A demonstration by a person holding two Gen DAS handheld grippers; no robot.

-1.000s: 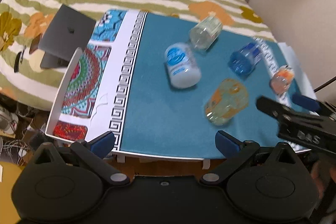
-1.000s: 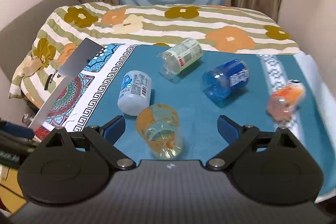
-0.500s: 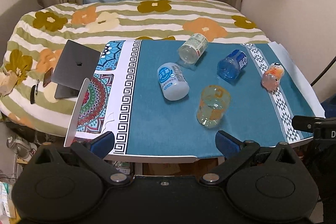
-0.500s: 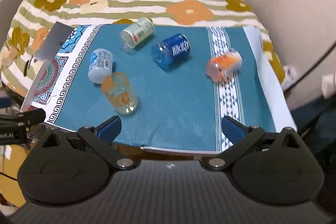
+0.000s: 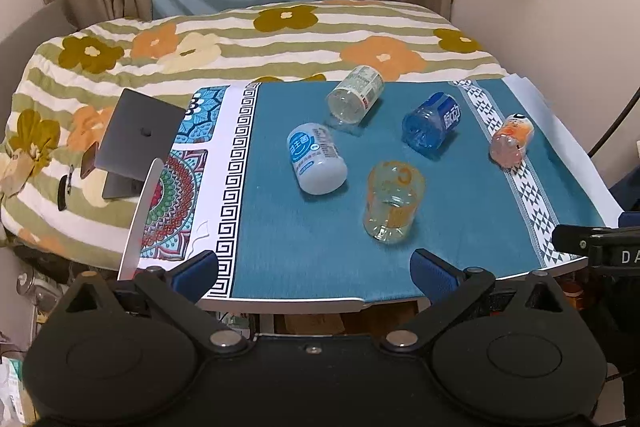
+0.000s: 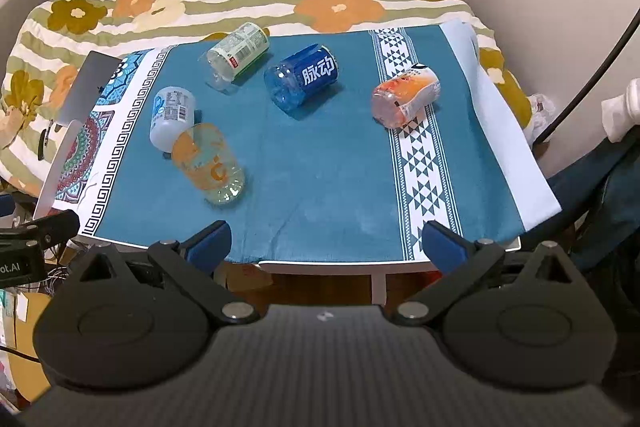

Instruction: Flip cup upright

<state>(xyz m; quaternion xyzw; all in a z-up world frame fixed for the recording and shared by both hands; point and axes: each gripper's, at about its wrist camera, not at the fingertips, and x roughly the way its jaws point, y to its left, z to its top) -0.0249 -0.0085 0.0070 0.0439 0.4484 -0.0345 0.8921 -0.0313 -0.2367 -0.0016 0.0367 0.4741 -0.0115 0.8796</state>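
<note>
Five cups are seen lying on their sides on the teal cloth (image 6: 320,163), none upright yet. The left gripper (image 5: 314,275) is held back off the near table edge, fingers wide apart, nothing between them. The right gripper (image 6: 326,247) is likewise spread wide and empty, short of the edge.

The orange-patterned cup (image 5: 393,202) lies nearest, at about 1 o'clock from the left gripper. The white cup (image 5: 316,158) is just beside it at 10 o'clock, and in the right view the two look close to touching. A careless approach could nudge it and set it rolling.

The pink-orange cup (image 6: 406,95) lies near the right edge of the table; a glancing contact could send it off. The blue cup (image 6: 303,78) and the clear labelled cup (image 6: 237,53) sit farther back.

Open cloth is available at 12 o'clock from the right gripper.
</note>
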